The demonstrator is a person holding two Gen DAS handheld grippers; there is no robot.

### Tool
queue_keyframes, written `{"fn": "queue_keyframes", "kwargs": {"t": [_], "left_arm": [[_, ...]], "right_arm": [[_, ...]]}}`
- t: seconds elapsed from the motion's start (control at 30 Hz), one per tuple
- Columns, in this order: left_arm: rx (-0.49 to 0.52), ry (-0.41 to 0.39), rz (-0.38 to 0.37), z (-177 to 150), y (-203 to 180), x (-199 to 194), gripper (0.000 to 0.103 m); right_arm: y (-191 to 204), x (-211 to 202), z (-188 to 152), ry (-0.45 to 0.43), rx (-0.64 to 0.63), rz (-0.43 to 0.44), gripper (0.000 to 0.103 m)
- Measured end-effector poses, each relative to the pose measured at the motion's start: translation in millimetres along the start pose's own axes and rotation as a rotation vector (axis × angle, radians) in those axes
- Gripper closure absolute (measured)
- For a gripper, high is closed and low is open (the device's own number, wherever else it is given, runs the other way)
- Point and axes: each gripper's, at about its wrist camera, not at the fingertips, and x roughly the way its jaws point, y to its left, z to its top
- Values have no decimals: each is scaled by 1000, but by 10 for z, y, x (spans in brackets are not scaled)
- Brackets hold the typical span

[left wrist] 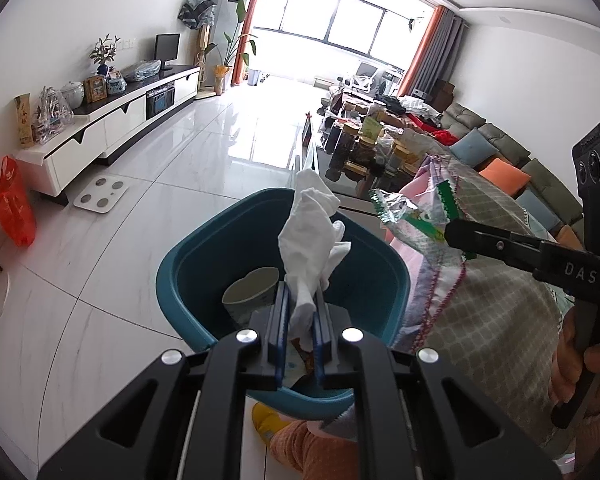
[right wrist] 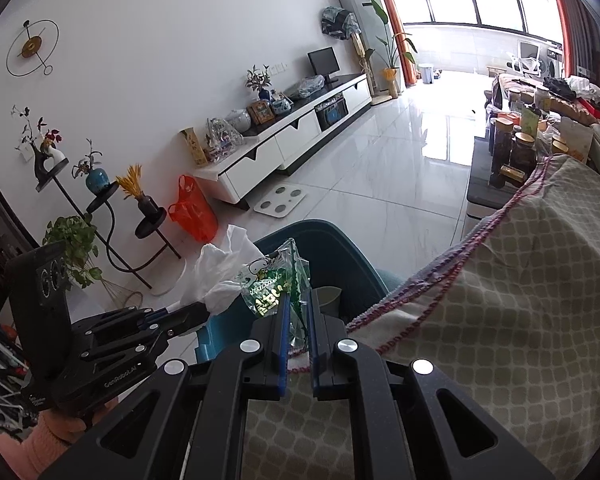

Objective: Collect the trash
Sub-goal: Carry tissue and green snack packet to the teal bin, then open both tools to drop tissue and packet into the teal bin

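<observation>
Far left by the wall, an orange bag stands on the tiled floor beside a white TV cabinet, and a white scale lies flat on the tiles just in front of that cabinet. Further in, a teal bin sits on the floor with a paper cup tilted on its side inside it. Above the bin's near rim the left gripper is clamped shut on a crumpled white tissue, whose loose part sticks up past the blue pads over the bin opening. To its right, the right gripper is likewise closed, pinching a crinkled green and silver wrapper; in the left wrist view the wrapper hangs at the tip of that gripper just beyond the bin's right rim, above a checked cloth with pink stitched edging that drapes next to the bin. The person's hand grips the right tool's handle at the far right. Behind the cloth a low table is crowded with jars and boxes, and a grey sofa with blue and orange cushions runs along the right wall.
</observation>
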Motion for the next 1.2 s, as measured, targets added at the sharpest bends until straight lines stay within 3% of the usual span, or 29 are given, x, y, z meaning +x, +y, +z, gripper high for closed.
{"fn": "queue_keyframes", "kwargs": {"t": [0.67, 1.07, 1.2], "left_arm": [[-47, 54, 8, 3, 104, 272, 90], [-73, 87, -7, -53, 181, 469, 80], [-67, 72, -6, -48, 164, 420, 77]], "right_arm": [[-10, 327, 61, 69, 41, -11, 93], [-104, 160, -8, 44, 66, 3, 91], [-156, 24, -51, 24, 73, 8, 87]]}}
